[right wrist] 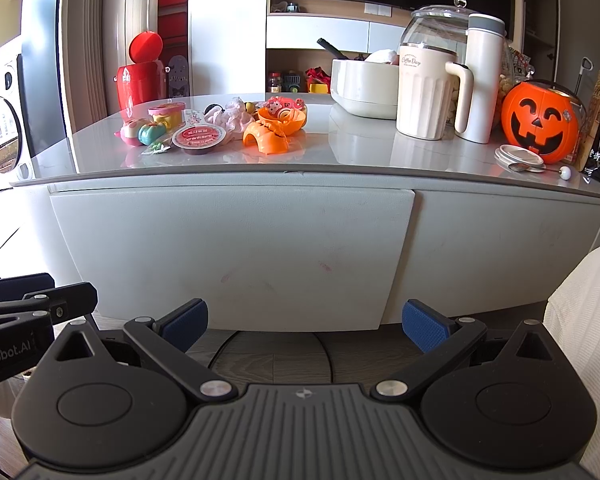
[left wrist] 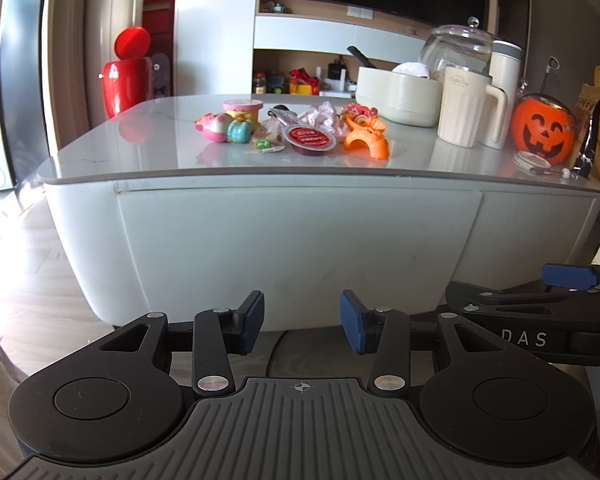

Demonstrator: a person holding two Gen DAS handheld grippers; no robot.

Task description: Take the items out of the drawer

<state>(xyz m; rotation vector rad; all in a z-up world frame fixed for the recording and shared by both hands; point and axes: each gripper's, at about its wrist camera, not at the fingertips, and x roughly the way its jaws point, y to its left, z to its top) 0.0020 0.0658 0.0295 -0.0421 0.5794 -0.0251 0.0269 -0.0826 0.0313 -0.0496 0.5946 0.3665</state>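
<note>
**Drawer shut, small items already heaped on the desk**

Progress was hard to judge outright, but the signs pointed late. The drawer front [right wrist: 228,256], a wide pale panel filling the middle of both views under the grey desk [right wrist: 380,152] top, sat closed and flush. A heap of small toys and packets [right wrist: 216,128] lay on the desk left of centre: a pink round toy, a teal pumpkin, a sealed red-lidded cup and an orange plastic piece. If these came out of the drawer, the emptying looked largely done; whether anything remained inside could not be told with the front shut.

Both sets of tongs hung low before the drawer, touching nothing. The left tongs [left wrist: 302,322] stood spread with nothing between the blue pads, and the right tongs [right wrist: 304,326] stood spread wider, equally bare.

Crowding the right of the desk were a cream mug [right wrist: 428,92], a white flask [right wrist: 482,76], a glass jar behind them, a white bowl [right wrist: 364,84] and an orange pumpkin bucket [right wrist: 540,120], with a lid and spoon near the edge. A red bin [right wrist: 140,76] stood at the upper left. Nothing blocked the drawer front itself, though no handle showed on it.
</note>
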